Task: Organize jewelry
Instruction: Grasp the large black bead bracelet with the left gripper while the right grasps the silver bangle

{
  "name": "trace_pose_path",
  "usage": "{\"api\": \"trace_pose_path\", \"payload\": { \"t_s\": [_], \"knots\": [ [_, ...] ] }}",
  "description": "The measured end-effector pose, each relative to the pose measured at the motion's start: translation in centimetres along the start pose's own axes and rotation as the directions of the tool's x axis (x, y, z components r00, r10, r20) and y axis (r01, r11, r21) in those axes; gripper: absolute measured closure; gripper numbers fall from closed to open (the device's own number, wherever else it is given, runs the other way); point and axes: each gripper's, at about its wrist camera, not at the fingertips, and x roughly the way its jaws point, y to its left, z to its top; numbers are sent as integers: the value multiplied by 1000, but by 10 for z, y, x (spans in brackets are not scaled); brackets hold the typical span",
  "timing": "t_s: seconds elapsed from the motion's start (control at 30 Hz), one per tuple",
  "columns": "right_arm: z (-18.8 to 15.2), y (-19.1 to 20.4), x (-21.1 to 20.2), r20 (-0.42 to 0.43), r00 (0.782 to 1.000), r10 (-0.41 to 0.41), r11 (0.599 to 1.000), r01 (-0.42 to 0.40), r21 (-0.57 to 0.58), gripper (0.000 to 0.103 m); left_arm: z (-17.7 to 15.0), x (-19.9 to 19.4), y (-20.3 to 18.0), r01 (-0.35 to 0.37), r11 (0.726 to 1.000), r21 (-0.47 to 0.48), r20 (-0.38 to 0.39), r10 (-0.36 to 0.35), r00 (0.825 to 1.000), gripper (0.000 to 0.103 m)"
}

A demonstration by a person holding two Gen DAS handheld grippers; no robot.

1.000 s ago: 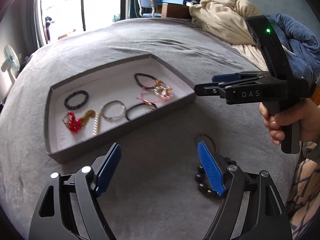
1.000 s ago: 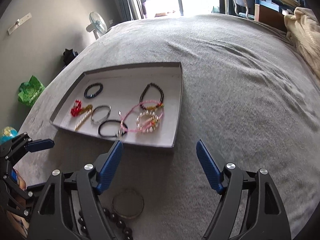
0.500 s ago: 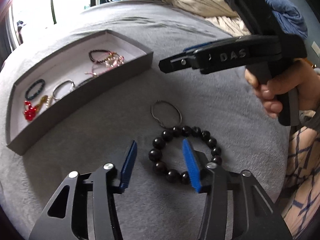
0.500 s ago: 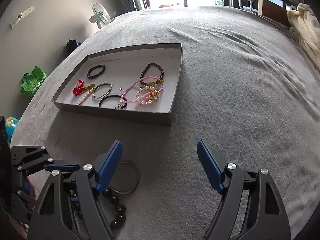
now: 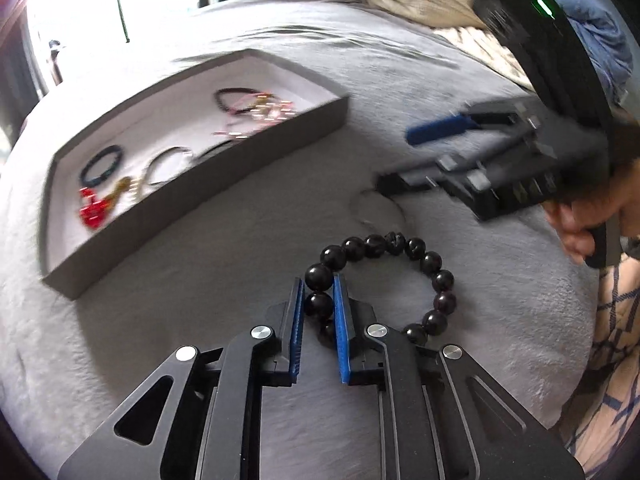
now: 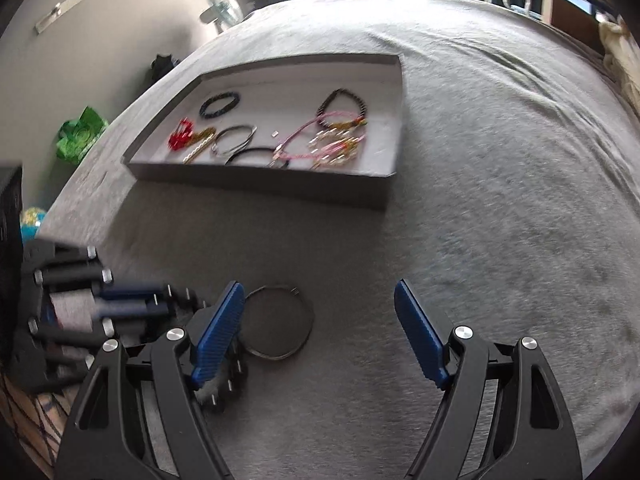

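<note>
While our left gripper [image 5: 318, 304] is closing on the black bead bracelet [image 5: 384, 280], beads sit between its fingers. Our right gripper [image 6: 320, 336] is spread beside the wire bangle [image 6: 278, 322]. Next we lift toward the tray [image 5: 248, 172].

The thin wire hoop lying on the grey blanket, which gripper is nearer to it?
Right. The right gripper hangs open beside the thin wire hoop, one finger at its edge. The left gripper is farther back, jaws closing on the black bead bracelet.
</note>
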Motion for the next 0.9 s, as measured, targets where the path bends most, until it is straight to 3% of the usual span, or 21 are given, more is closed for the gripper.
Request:
{"api": "trace_pose_path", "payload": {
  "t_s": [0.3, 0.43, 0.83, 0.9],
  "knots": [
    [-13, 25, 13, -24, 999, 21, 998, -22, -64, 29, -6, -10, 48, -105, 988, -115, -25, 103, 994, 88],
    [-17, 35, 21, -34, 999, 11, 994, -14, -106, 38, -10, -1, 58, -91, 983, -157, -46, 84, 995, 88],
    [-18, 25, 25, -13, 999, 49, 997, -49, -60, 39, -11, 14, 60, -63, 985, -159, -24, 60, 998, 84],
    [-18, 25, 26, 0, 999, 50, 997, -50, -55, 44, -11, 14, 58, -74, 986, -147, -23, 71, 997, 86]
  ]
}}
